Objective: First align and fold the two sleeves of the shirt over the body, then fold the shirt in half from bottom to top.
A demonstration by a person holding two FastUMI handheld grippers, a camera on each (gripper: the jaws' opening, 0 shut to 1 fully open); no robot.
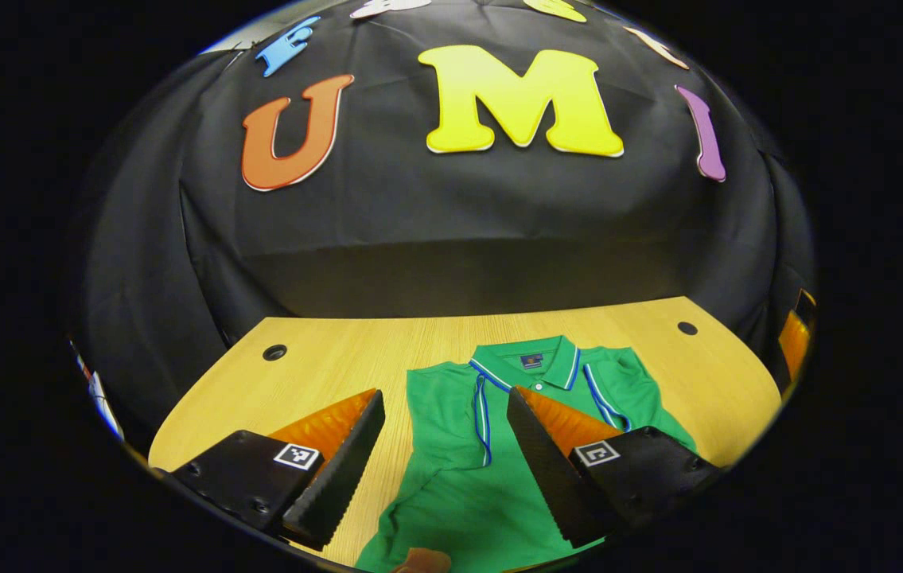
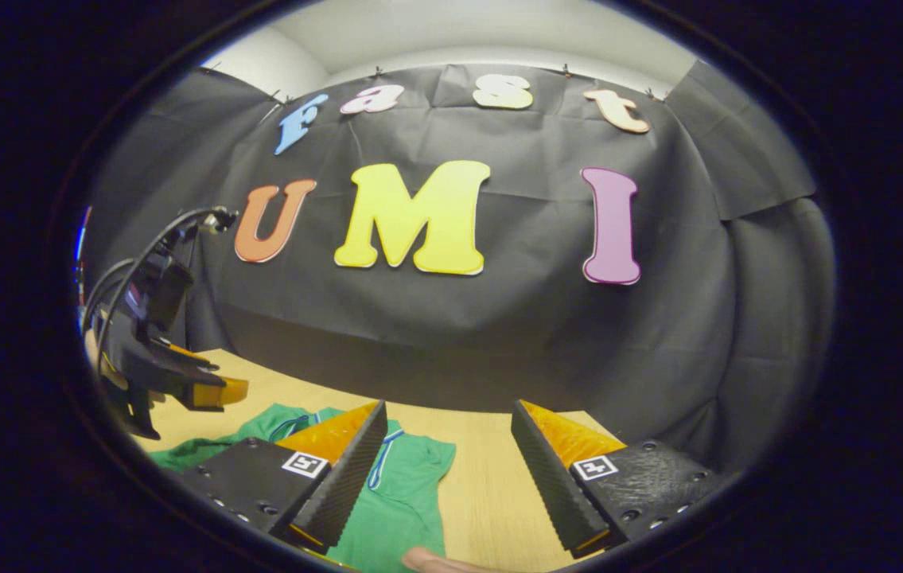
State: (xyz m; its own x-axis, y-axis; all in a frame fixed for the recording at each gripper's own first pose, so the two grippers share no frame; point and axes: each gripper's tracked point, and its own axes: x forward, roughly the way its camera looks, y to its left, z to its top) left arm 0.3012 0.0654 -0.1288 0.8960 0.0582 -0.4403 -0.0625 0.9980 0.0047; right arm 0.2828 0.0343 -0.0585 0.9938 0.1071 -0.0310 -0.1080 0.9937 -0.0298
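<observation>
So the light wooden table [image 1: 324, 358] has the green polo shirt with blue-and-white trim [image 1: 459, 477] lying flat on it, collar toward the black cloth back wall [image 1: 459, 231]. In the left gripper view the left gripper [image 1: 445, 461] hangs above the shirt with its fingers spread wide, nothing between them, one finger over bare wood and the other over the chest. In the right gripper view the right gripper [image 2: 449, 469] is also wide apart and holding nothing, hovering over the shirt's edge and the table beside it. Shirt looks a bit rumpled, sleeve [image 2: 411, 458] sticking out sideways. The left gripper [image 2: 161, 374] also shows off to the side there, cables trailing.
</observation>
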